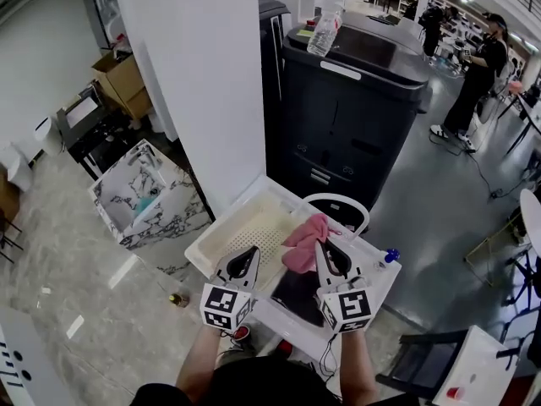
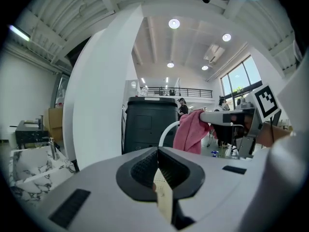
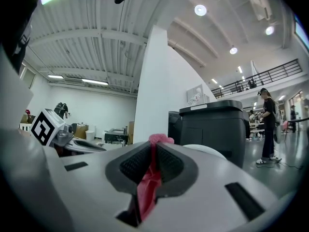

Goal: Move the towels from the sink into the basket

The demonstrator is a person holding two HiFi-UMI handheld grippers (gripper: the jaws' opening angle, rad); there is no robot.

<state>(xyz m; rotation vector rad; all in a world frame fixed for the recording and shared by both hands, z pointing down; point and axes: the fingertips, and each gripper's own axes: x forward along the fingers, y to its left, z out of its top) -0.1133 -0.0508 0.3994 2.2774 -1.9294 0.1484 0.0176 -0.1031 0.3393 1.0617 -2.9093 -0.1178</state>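
My right gripper is shut on a pink towel. The towel hangs in the air over the white basket, near the basket's white hoop handle. In the right gripper view the pink cloth is pinched between the dark pads and a tuft pokes out above the tips. My left gripper is shut and holds nothing, level with the right one over the basket's perforated floor. The left gripper view shows the towel hanging from the right gripper. The marble sink stands on the floor to the left, with something teal inside.
A tall black bin with a water bottle on top stands just beyond the basket. A white pillar rises between sink and basket. A blue-capped bottle sits at the basket's right edge. A person stands far right.
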